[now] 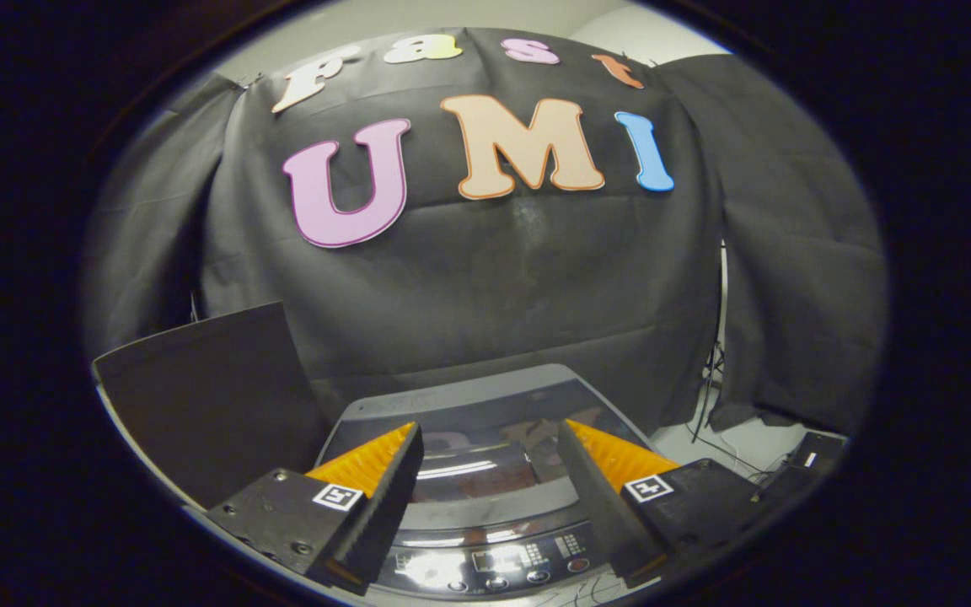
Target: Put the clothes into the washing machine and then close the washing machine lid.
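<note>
Your gripper (pixel 490 459) is released: its two fingers stand well apart with nothing between them, and they hold no garment. They hover above the grey top-loading washing machine (pixel 485 514), which sits just ahead of and below the fingers.

The machine's dark, glossy, see-through lid (pixel 490 447) lies flat across the tub opening and reflects the booth behind it. Judge the lid as closed. The curved control panel with small round buttons (pixel 494 563) lies at the near edge, between the fingers' bases.

No clothes are visible around the machine or in the fingers. Whether garments lie inside the tub cannot be told through the reflective lid.

A flat black board (pixel 207 396) stands tilted just to the left of the machine. Loose black cables (pixel 717 421) trail on the pale floor (pixel 755 443) to the right of it.

Assessment: with the lid down and the fingers unloaded, the task appears to be at or near completion, provided the clothes are already inside. If they are not, you must raise the lid, load the clothes, and lower it again.
</note>
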Motion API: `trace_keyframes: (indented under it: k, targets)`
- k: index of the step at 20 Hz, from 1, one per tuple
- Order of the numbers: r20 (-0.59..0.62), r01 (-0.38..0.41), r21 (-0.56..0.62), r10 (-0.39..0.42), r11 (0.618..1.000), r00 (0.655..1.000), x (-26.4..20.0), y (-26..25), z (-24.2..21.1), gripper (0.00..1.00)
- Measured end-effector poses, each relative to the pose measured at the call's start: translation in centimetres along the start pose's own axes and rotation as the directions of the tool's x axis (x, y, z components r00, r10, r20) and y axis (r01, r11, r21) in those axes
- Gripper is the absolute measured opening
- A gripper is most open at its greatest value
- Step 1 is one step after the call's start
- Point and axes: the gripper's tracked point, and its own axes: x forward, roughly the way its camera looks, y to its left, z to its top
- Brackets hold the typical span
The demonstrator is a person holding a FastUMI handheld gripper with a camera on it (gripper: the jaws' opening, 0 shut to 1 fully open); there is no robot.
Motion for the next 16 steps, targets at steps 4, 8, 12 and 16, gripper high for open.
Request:
trace_keyframes:
  k: [4,8,12,16]
  targets:
    - [-0.039,0.038,-0.054,-0.041,0.998,0.998,-2.1,-0.7,-0.7,0.97]
    - [-0.042,0.022,-0.050,-0.024,0.999,0.999,-4.3,-0.3,-0.2,0.97]
    - [-0.062,0.009,-0.080,-0.014,0.997,0.998,-7.0,0.7,-0.3,0.98]
    - [-0.052,-0.009,-0.137,0.002,0.991,0.999,-10.9,1.8,-1.9,0.97]
